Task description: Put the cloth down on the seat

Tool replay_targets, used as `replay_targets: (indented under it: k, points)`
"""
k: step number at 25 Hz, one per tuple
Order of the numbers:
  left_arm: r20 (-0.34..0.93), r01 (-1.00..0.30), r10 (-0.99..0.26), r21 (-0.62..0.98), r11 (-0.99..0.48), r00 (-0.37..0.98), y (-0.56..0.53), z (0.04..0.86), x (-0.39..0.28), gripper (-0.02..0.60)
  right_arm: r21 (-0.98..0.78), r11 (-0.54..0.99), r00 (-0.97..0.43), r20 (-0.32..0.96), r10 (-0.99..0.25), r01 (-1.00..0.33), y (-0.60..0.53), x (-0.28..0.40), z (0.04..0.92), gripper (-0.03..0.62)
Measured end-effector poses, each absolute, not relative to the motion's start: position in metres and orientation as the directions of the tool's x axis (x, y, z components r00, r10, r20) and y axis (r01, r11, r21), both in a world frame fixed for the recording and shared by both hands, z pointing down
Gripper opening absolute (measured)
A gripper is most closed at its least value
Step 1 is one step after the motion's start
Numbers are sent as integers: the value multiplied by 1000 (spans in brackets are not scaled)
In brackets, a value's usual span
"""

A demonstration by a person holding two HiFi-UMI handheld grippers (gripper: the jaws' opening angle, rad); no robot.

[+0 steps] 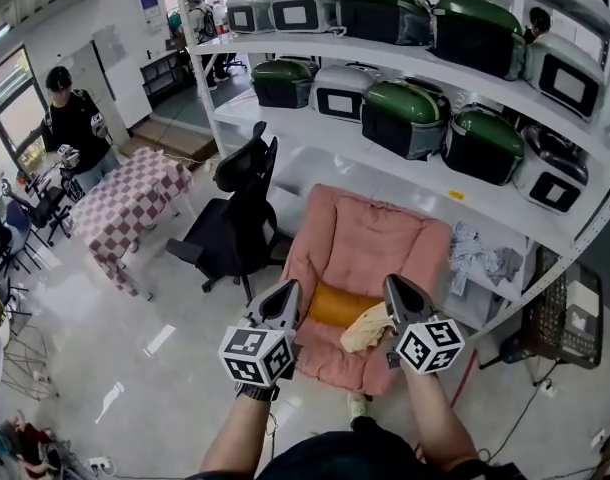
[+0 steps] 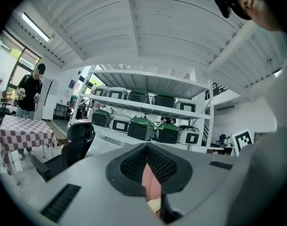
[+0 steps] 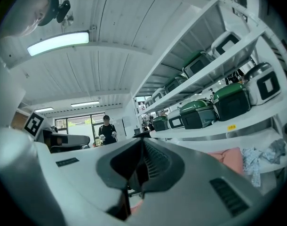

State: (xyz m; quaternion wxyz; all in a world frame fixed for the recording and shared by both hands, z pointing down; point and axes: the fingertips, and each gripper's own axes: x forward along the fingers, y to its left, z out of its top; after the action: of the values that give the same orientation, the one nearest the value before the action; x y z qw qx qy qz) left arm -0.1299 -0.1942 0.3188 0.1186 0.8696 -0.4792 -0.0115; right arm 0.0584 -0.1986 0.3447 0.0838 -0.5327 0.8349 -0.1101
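While both claws hang above the pink armchair (image 1: pixel 370 236):
- Left claw (image 1: pixel 287 293): jaws together, empty.
- Orange seat (image 1: pixel 328 306).
- Cream cloth (image 1: pixel 366 331): apparently lying on the seat's front right.
- Right claw (image 1: pixel 394 288): jaws together, empty.
- Step: placement seemingly done.
- Next: draw both claws clear.

The left gripper (image 1: pixel 287 293) and the right gripper (image 1: pixel 395 286) are alike: smooth pale-grey shells that taper to a point, with black ribbed pads (image 2: pixel 134 164) set in a dark surround and slotted vents (image 2: pixel 62 201) in the casing. The left one carries a marker cube (image 1: pixel 257 355) of black-and-white squares, and its twin sits to that cube's right. Just below the cube is a black wristband (image 1: pixel 257 392), and lower still a dark top (image 1: pixel 335 460).
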Motion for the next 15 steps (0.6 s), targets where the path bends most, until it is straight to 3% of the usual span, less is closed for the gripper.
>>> replay_targets:
  k: [15]
  points:
    - [19,-843,-852,157,-514,523,-184,271,-145,6,-141,410,-400,-93,-912,-901,-189,63,286,5]
